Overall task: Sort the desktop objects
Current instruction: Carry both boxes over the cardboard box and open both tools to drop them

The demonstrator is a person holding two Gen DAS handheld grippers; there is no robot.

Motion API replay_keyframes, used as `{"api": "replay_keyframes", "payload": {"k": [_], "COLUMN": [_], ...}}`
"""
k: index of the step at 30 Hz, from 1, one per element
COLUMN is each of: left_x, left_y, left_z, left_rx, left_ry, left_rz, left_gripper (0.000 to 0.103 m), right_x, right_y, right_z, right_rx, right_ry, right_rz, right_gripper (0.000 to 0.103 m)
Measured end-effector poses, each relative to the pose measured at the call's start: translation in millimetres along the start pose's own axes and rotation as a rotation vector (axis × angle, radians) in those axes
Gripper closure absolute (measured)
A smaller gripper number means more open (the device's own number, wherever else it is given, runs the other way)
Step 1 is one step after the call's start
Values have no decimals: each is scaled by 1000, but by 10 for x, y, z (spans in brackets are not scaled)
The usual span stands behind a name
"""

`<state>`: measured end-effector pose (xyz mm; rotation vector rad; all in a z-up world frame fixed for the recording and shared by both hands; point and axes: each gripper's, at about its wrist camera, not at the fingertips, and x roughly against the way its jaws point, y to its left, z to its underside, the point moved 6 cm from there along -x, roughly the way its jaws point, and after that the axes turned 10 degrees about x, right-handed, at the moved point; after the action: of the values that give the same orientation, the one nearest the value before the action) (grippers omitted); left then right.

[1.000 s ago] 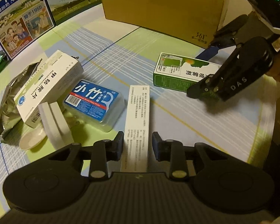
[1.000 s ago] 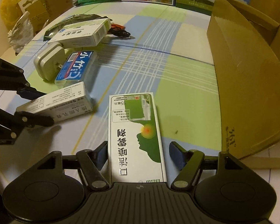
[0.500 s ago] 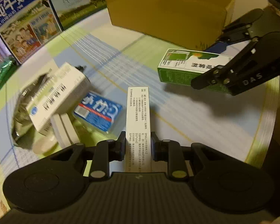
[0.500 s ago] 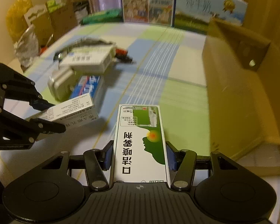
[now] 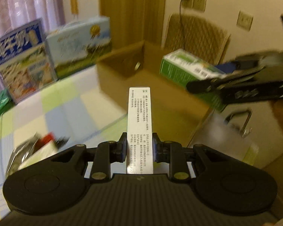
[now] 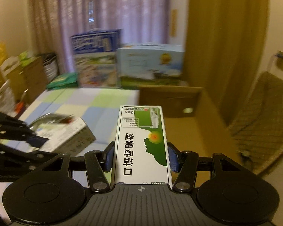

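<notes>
A table covered in a green, blue and cream checked cloth (image 6: pixel 88 101) filled the lower left of both views, with two large printed milk cartons (image 6: pixel 96 56) standing upright at its far edge in front of a pale purple curtain. To the right sat an open brown cardboard box (image 5: pixel 122 69), its mouth facing up, likely the bin that the sorted items were meant for. The left gripper (image 5: pixel 139 148) was clamped narrowly on a slim white carton printed with black text (image 5: pixel 140 124), gripped near its close end so the rest stuck straight forward, pointing at the cardboard box. The right gripper (image 6: pixel 141 159) was closed at a wider span on a green and white spray carton (image 6: pixel 141 141), also pinched by its long sides and aimed toward the box; in the left view this carton (image 5: pixel 186 73) hung above the box's far corner. Both cartons were off the table, which suggests they were being carried over for dropping in. A blurred foil pouch and a white carton (image 5: pixel 34 150) lay on the cloth at lower left. Compared with one second before, both grippers had risen from the tabletop, where their jaws then stood open around the flat-lying cartons, and swung toward the box.
</notes>
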<state>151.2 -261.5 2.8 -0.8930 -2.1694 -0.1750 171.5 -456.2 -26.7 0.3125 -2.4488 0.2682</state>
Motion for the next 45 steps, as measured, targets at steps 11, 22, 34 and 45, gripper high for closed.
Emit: {"api": "replay_keyframes", "payload": {"k": [11,22,34,45], "left_x": [-903,-1554,-1198,-800], "left_y": [-655,-635,-381,-178], "left_z": [-695,-532,-567,-500], "left_rx": [52,66,81,84], "left_ry": [-5,52,-32,-74], "left_rz": [64,39,-10,-34], "left_gripper": [82,78,68,55], "right_x": [-341,-719,-853,-561], "right_y": [-943,-1125,-987,-876], "right_z": [176,420,505,316], "right_rx": [-107,-150,-143,-151], "right_ry": [40,109,139,69], "right_rz": [50,16,-20,-2], "right_gripper": [50,50,50,39]}}
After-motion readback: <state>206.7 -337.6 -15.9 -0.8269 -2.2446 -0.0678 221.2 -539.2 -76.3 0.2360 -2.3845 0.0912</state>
